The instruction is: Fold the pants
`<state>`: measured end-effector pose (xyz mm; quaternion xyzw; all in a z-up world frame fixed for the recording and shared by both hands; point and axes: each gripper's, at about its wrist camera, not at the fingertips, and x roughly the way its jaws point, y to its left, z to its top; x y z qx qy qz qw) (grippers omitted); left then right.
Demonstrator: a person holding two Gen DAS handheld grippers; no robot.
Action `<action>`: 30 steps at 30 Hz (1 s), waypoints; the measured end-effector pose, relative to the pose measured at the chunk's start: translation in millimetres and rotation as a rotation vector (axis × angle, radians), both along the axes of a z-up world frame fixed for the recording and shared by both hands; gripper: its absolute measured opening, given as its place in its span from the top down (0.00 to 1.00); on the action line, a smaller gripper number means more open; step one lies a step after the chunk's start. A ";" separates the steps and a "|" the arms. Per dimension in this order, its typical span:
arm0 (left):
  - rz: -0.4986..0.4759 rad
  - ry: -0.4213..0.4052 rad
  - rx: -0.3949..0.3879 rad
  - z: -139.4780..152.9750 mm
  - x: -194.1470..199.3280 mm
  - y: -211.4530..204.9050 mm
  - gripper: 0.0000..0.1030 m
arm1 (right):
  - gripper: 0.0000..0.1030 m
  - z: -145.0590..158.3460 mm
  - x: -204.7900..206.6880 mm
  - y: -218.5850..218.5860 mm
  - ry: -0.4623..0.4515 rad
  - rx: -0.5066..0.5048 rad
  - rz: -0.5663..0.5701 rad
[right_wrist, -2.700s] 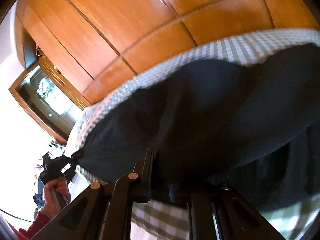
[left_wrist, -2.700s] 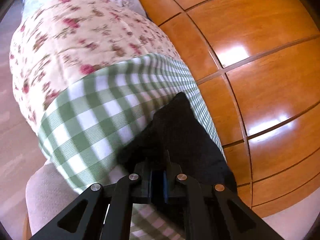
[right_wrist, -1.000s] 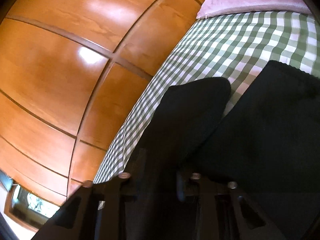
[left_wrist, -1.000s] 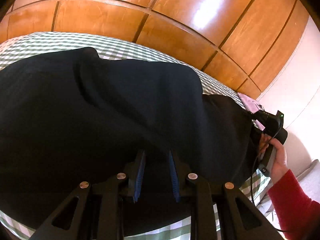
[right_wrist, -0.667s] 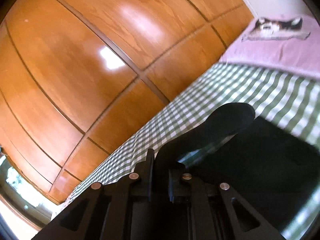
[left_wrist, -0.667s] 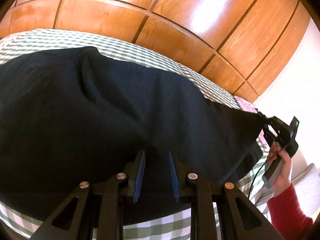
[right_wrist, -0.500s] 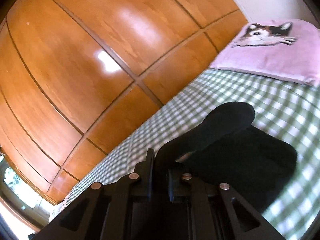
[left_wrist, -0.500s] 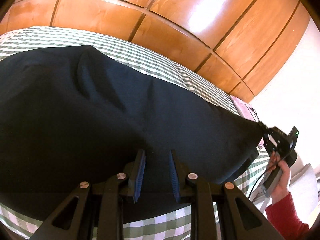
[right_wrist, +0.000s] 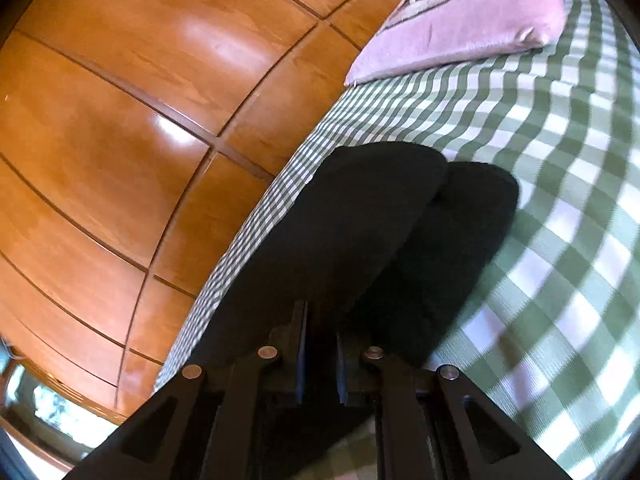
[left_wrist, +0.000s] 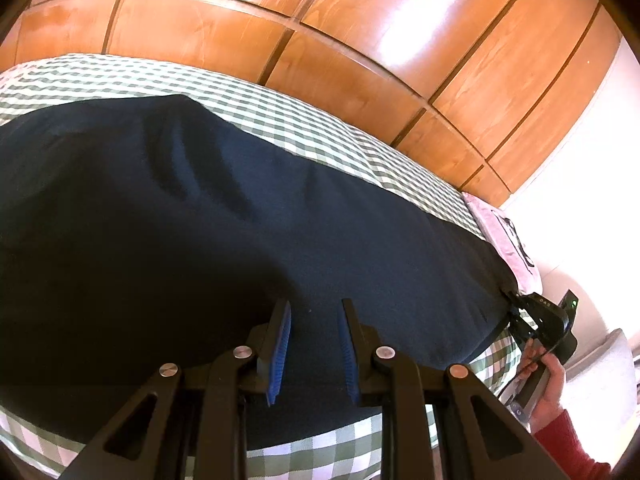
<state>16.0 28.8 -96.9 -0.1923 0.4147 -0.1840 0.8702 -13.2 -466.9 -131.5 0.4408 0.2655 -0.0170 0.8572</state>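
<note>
While the left gripper [left_wrist: 314, 344] sits low at 6 o'clock of its view with its blue pads [left_wrist: 280, 350] spread apart and nothing between them, the pants [left_wrist: 224, 248] lie just past the tips, dark navy, spread across the green checked bedspread [left_wrist: 332, 148]. On the right wrist view, the right gripper [right_wrist: 320, 354] is pinching a raised flap of the pants [right_wrist: 340, 240], jaws nearly together with dark cloth in the narrow gap; the flap arcs up toward 12 o'clock while a second layer rests on the bedspread [right_wrist: 560, 184] at 2 o'clock. Judgement: fabric is soft, limp, medium-weight knit or fleece. It drapes and sags between holds, no stiffness, low slip against the sheet, not fragile. Best holds are edges or corners, both layers pinched together; mid-panel grabs would only bunch it. Left should likely take the near edge at 6 o'clock so the fold stays square with the right hold. In the left view the right hand [left_wrist: 548, 380] with its device shows at 4 o'clock, at the far end of the garment. Beyond: pink pillow [right_wrist: 472, 16] at 1 o'clock, wooden wardrobe panels [right_wrist: 140, 100] at 10 o'clock.
</note>
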 end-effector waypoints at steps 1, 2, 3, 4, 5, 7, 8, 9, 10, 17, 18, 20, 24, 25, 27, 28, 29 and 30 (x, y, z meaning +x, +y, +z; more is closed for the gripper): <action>-0.001 0.000 0.001 -0.5 0.1 -1.0 0.78 | 0.88 0.8 3.4 0.1 0.008 -0.005 -0.005; -0.003 -0.003 0.002 0.1 0.1 -2.1 0.78 | 0.88 2.2 3.8 0.5 0.009 -0.013 -0.007; -0.004 -0.008 0.005 1.3 -0.4 -2.9 0.78 | 0.88 4.5 4.4 1.4 0.013 -0.024 -0.010; -0.006 -0.016 0.009 3.4 -1.1 -3.7 0.78 | 0.89 10.1 2.7 2.9 0.014 -0.042 -0.016; -0.007 -0.024 0.013 5.2 -1.4 -3.8 0.78 | 0.90 14.3 0.1 4.3 0.005 -0.053 -0.019; -0.007 -0.042 0.026 8.9 -3.0 -4.4 0.78 | 0.91 24.3 -8.7 5.6 -0.014 -0.064 -0.031; -0.011 -0.050 0.033 10.5 -3.4 -4.9 0.78 | 0.91 27.6 -12.8 5.4 -0.021 -0.063 -0.038; -0.015 -0.051 0.037 10.9 -2.7 -4.9 0.78 | 0.91 30.4 -16.5 5.2 -0.026 -0.066 -0.045; -0.018 -0.049 0.041 10.0 -1.9 -4.8 0.78 | 0.91 32.1 -19.5 5.1 -0.022 -0.075 -0.047; -0.010 0.020 0.025 -7.2 5.1 -0.3 0.78 | 0.90 6.3 -23.7 0.1 0.072 -0.083 -0.066; -0.011 0.016 0.025 -7.3 4.5 0.3 0.77 | 0.89 7.3 -24.5 -0.2 0.071 -0.081 -0.069; -0.012 0.017 0.024 -6.8 3.9 0.6 0.77 | 0.83 14.0 -27.5 0.0 0.080 -0.099 -0.090; -0.001 0.018 0.007 -2.8 2.7 3.8 0.77 | 0.78 34.1 -43.2 1.5 0.104 -0.204 -0.198; 0.007 0.013 0.009 -0.4 2.6 6.6 0.77 | 0.76 45.6 -49.1 6.2 0.103 -0.279 -0.239; 0.023 0.000 0.014 4.1 4.8 13.0 0.77 | 0.76 64.8 -54.3 17.0 0.072 -0.378 -0.253; 0.039 -0.011 0.018 7.4 6.5 18.5 0.77 | 0.76 70.5 -54.2 22.0 0.056 -0.402 -0.241; 0.052 -0.019 0.023 9.5 8.3 22.7 0.77 | 0.76 78.8 -52.1 31.8 0.033 -0.436 -0.207; 0.069 -0.028 0.031 12.0 11.0 28.3 0.77 | 0.76 84.9 -47.7 42.2 0.016 -0.464 -0.164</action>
